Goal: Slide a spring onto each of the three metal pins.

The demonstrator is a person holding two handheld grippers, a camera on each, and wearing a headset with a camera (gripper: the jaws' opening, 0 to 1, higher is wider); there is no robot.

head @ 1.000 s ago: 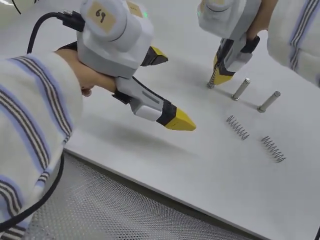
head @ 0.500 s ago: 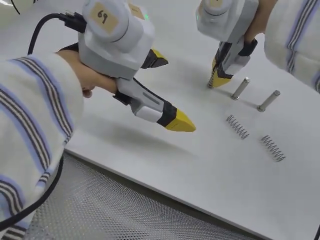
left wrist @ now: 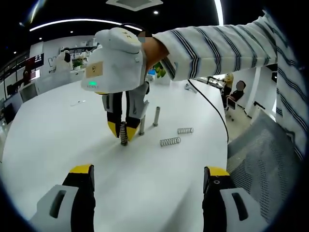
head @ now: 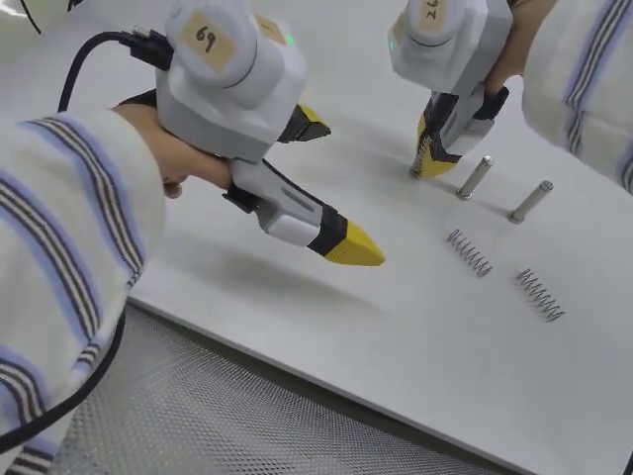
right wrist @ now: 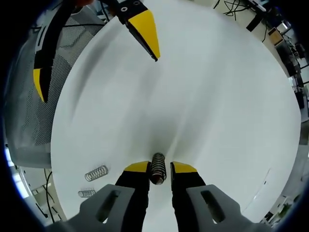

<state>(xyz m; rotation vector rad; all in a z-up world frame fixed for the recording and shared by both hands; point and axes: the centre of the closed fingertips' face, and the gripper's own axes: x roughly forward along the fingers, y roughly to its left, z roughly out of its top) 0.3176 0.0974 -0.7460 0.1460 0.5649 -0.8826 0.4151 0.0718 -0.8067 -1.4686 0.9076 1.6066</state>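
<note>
Running along the near edge, a grey mesh surface (head: 198,416) lies beside the white table (head: 297,327). Over the table's near left hangs the left gripper (head: 333,178), its jaws spread wide with nothing between them, one yellow tip low toward the table and the other raised on the far side. A striped sleeve (head: 69,218) covers the arm holding it, and a black cable (head: 84,49) leaves its back. To the right, two loose springs lie on their sides, apart from each other: the nearer spring (head: 540,294) farther right, the farther spring (head: 469,251) to its left. Just beyond them two bare pins stand on the table, the right pin (head: 531,201) and the middle pin (head: 475,176). Left of the middle pin and in line with both, the right gripper (head: 432,156) points down at the table, its jaws drawn in and pinching the third spring (right wrist: 158,166), which stands upright with its foot at the table. The coils hide whatever is inside it.
</note>
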